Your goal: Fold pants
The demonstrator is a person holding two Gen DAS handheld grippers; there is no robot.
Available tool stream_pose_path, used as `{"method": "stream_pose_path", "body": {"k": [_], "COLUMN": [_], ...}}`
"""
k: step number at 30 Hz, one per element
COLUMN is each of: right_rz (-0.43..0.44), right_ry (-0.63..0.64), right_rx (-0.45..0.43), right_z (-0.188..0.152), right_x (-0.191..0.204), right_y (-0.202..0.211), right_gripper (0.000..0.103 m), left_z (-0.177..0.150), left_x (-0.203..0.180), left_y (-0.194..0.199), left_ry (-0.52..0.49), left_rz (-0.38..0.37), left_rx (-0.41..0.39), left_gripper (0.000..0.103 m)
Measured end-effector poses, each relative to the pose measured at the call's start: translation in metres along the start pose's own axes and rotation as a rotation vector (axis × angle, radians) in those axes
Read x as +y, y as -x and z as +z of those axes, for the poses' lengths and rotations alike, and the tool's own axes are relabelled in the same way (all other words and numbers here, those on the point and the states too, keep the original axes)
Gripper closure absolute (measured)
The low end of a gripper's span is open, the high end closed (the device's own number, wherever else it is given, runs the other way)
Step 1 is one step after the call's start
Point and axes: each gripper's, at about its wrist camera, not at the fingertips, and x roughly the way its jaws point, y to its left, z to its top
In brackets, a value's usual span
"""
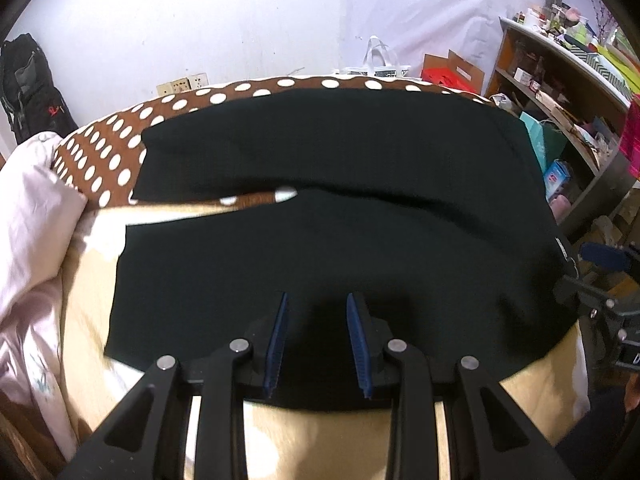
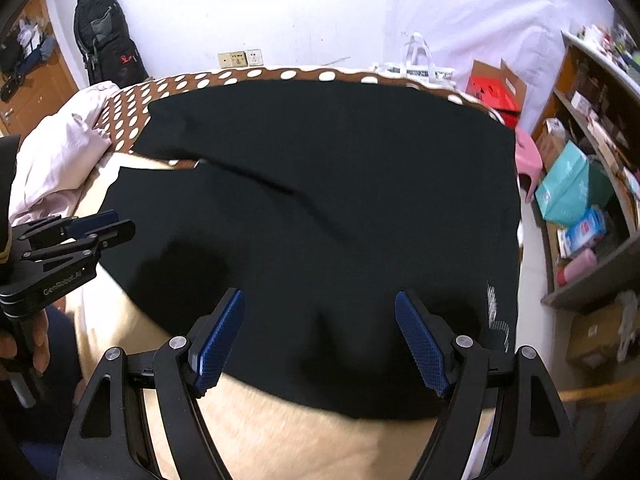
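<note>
Black pants (image 1: 340,220) lie flat across the bed, waist to the right and both legs running left with a narrow split between them. My left gripper (image 1: 318,300) hovers over the near leg, blue pads apart, with nothing pinched between them. My right gripper (image 2: 319,294) stands wide open above the pants (image 2: 340,200) near the waist end, where a white print (image 2: 496,312) shows. Each gripper appears in the other's view: the right gripper (image 1: 580,270) at the right edge, the left gripper (image 2: 122,222) at the left edge, held by a hand (image 2: 24,344).
The bed has a cream sheet (image 1: 320,432) in front and a brown polka-dot cover (image 1: 104,148) behind. A pink quilt (image 1: 32,240) is bunched at the left. Cluttered shelves (image 2: 592,168) and a pink stool (image 2: 528,160) stand to the right, and a black backpack (image 2: 104,40) leans on the wall.
</note>
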Motion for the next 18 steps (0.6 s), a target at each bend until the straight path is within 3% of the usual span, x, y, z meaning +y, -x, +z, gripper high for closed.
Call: {"method": "stream_pose_path", "body": {"k": [8, 18], "right_rz": [0.002, -0.003], "right_ry": [0.033, 0.137], "right_rx": [-0.013, -0.037], "right_z": [0.038, 0.106], "right_x": [-0.01, -0.041], "right_y": [-0.027, -0.078], "right_gripper": [0.026, 0.026], "left_z": [0.036, 0.105], "left_x": [0.012, 0.038], "left_y": [-0.029, -0.075], "left_ry": [0.011, -0.052], "left_rz": [-0.015, 0.037], "left_rx": [0.014, 0.003], "left_gripper": [0.071, 0.071]}}
